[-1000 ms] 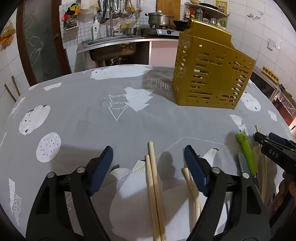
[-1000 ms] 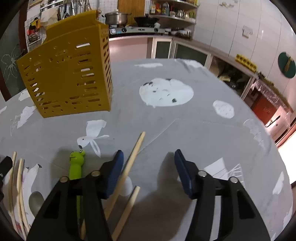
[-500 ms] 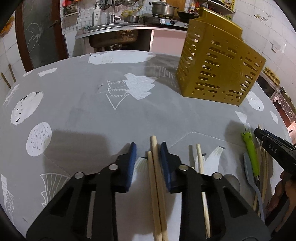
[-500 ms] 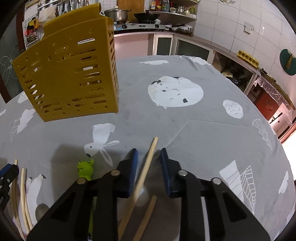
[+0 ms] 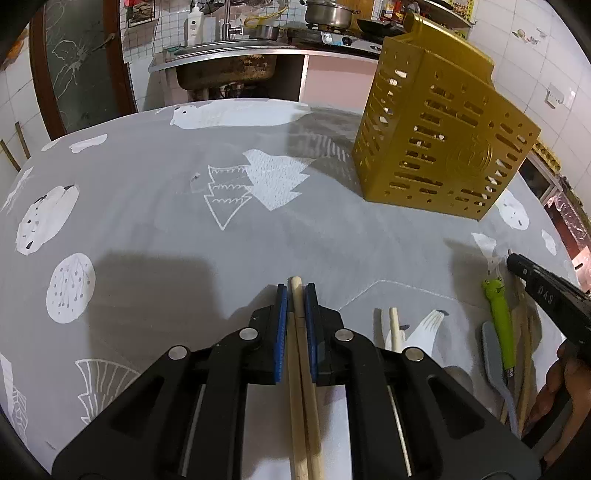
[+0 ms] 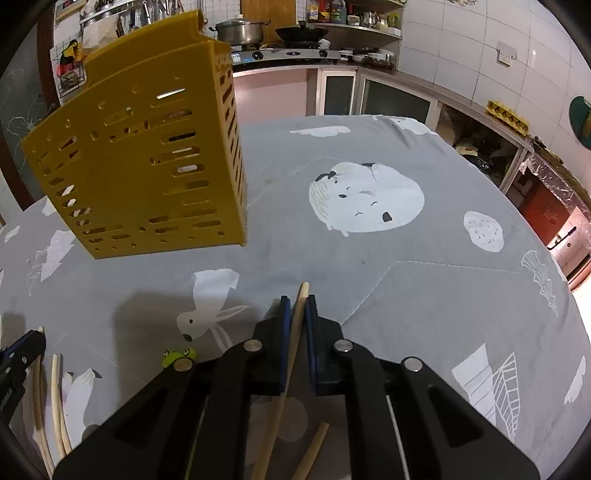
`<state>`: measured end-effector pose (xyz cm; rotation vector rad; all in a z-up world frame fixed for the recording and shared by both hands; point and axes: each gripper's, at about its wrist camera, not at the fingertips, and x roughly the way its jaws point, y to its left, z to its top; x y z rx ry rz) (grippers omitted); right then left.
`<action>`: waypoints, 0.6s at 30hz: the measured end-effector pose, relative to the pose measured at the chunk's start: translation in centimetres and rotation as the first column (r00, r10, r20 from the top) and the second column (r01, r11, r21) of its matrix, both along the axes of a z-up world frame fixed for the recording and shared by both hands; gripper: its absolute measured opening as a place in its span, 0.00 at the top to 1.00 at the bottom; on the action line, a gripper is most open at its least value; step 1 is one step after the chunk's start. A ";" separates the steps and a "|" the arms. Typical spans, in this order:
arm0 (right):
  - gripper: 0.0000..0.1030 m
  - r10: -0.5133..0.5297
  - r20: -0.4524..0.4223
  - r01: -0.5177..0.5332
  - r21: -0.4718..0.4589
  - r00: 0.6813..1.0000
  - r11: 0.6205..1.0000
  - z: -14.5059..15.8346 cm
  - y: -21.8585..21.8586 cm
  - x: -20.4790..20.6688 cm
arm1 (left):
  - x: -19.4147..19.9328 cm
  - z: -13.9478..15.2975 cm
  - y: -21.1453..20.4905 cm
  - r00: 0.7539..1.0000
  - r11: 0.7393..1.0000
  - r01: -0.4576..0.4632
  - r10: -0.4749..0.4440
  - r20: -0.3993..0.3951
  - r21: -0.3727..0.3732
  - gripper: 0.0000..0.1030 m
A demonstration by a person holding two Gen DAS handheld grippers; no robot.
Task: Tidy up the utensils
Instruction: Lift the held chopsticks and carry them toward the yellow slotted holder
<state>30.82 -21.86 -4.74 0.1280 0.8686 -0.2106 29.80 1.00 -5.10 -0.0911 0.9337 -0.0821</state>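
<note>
On the desk (image 5: 155,206), under a grey cloth with white prints, utensils lie spread out at the near edge. Left tongs (image 5: 295,291) are closing, blue pads already pressing a pair of wooden chopsticks (image 5: 301,354) from both sides; the longer stick's tip pokes out just past the pads, shafts run back under the tongs body. Right tongs (image 6: 296,301) are nearly fully closed, clamped on a single chopstick (image 6: 295,328) that runs diagonally through the narrow gap, tip sticking out beyond the pads. Another loose chopstick (image 6: 312,450) lies on the cloth below the right tongs, apart from the clamped one. Yellow slotted utensil holder (image 5: 439,147) stands upright farther back on the desk, well apart from both tongs; no utensils visible in it from these views. Between the two tongs: a green frog-handled utensil (image 5: 498,317), a grey-handled utensil (image 5: 493,354) just beside it, some thin bamboo sticks (image 6: 51,398), and one more short wooden stick (image 5: 395,328) near the left tongs. A person's hand (image 5: 557,391) shows at the right edge of the left wrist view, gripping the other tool. Kitchen counter with sink (image 5: 225,70) and a pot (image 6: 240,31) sits behind.
</note>
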 end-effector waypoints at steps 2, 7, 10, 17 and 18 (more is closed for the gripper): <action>0.92 -0.001 0.022 0.000 0.018 1.000 1.000 0.4 -0.2 -0.3 | -0.1 0.6 0.0 1.000 1.000 -0.001 0.001 0.018 -0.010 0.92; 0.94 0.003 0.081 -0.005 0.025 0.997 1.000 2.3 -0.8 -0.6 | -0.5 2.9 -0.3 0.996 1.000 0.008 -0.008 0.091 -0.002 0.92; 0.94 0.000 0.114 -0.002 0.025 0.993 1.000 3.5 -1.3 -0.6 | -0.5 4.5 -0.7 0.990 1.000 0.016 -0.016 0.142 0.003 0.92; 0.94 0.009 0.196 -0.022 0.063 0.981 0.998 5.7 -2.7 -0.3 | -0.4 8.1 -1.3 0.969 0.999 0.032 -0.034 0.245 0.010 0.92; 0.94 0.011 0.206 -0.025 0.066 0.978 0.997 5.9 -2.8 -0.3 | -0.4 8.6 -1.4 0.965 0.999 0.034 -0.035 0.258 0.008 0.92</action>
